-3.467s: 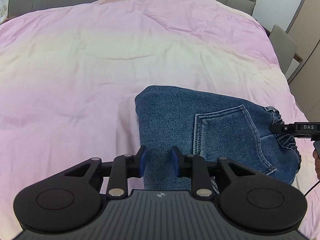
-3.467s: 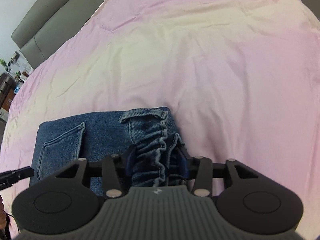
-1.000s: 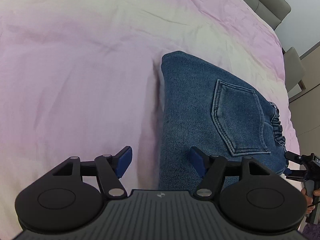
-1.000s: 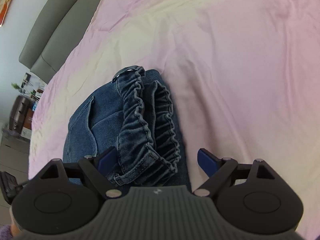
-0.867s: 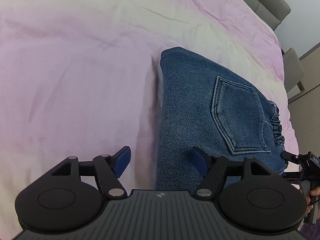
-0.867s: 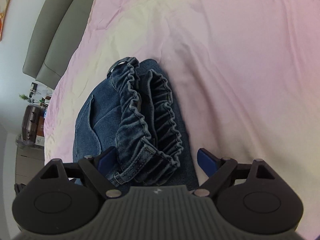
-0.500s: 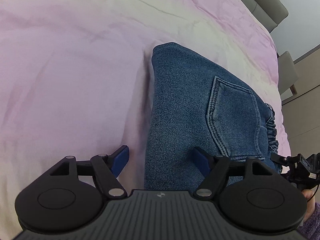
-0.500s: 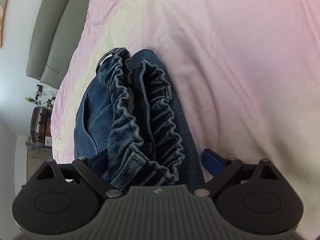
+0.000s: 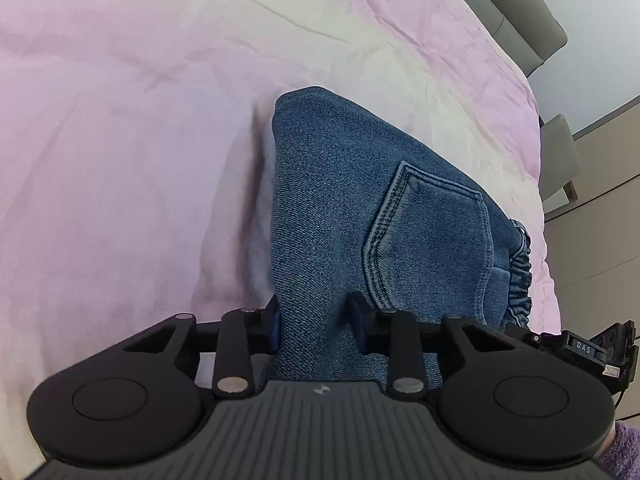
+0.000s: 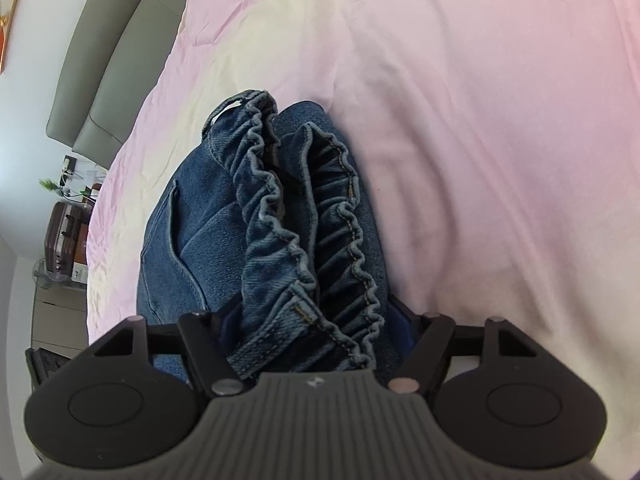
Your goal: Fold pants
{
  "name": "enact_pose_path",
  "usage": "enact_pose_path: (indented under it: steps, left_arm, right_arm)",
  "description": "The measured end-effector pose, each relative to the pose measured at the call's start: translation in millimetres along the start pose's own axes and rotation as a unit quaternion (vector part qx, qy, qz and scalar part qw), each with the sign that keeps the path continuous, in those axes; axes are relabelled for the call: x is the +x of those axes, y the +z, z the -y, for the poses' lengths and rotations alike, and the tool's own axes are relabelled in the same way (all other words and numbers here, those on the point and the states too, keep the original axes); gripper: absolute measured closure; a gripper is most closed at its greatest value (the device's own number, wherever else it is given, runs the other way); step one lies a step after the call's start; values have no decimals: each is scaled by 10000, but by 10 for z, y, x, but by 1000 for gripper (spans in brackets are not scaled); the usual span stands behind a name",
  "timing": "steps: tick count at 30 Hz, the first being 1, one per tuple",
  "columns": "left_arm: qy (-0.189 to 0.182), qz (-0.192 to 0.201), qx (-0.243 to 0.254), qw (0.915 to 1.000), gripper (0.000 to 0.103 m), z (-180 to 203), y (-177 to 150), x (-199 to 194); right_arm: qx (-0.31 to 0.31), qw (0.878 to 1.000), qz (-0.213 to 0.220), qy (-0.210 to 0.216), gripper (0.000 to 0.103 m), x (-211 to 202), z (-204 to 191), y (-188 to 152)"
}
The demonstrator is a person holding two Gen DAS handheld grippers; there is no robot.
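Folded blue denim pants (image 9: 344, 208) lie on a pink bedsheet (image 9: 120, 128), back pocket facing up. My left gripper (image 9: 316, 326) is shut on the near folded edge of the pants. In the right wrist view the ruffled elastic waistband (image 10: 304, 240) of the pants (image 10: 192, 248) runs toward the camera. My right gripper (image 10: 316, 328) has closed in on the thick waistband stack and grips it between its blue pads. The right gripper's body also shows at the right edge of the left wrist view (image 9: 584, 348).
A grey headboard (image 9: 516, 12) borders the bed's far side. A chair (image 9: 560, 156) and wooden cabinets stand beyond the bed's right edge. In the right wrist view a shelf with small items and a plant (image 10: 64, 216) stands at the left.
Both grippers were open around the pants' edges a second ago. Both have moved in and closed on the denim, left on the folded edge, right on the waistband.
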State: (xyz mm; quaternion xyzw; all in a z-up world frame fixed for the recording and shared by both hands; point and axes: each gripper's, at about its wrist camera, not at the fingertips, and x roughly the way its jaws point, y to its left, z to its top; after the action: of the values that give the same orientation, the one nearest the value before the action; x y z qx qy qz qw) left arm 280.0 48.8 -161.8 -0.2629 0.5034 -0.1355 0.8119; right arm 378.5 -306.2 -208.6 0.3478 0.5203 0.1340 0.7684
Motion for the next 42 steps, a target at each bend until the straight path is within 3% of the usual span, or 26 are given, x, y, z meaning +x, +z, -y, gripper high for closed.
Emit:
enact_pose_path:
  steps: [6, 14, 22, 32, 37, 42]
  left_arm:
    - [46, 103, 329, 9994, 78, 196, 66, -189]
    - [249, 12, 857, 9960, 79, 388, 97, -562]
    - [354, 173, 1085, 9933, 80, 400, 106, -1203]
    - [571, 591, 1216, 9892, 80, 16, 170, -2175]
    - [739, 738, 1220, 9870, 80, -357, 257, -2525]
    - [764, 829, 1200, 9864, 80, -778, 364, -2623]
  right_arm:
    - [-255, 9996, 150, 33, 52, -176, -169, -19]
    - [-219, 9994, 128, 255, 55, -399, -352, -178]
    - [-237, 9981, 97, 555, 55, -582, -789, -450]
    - [-579, 9931, 100, 1012, 55, -463, -1718, -904]
    - [-716, 9894, 29, 1262, 55, -191, -2126, -1093]
    - [-898, 9868, -53, 1345, 55, 240, -2488, -1205]
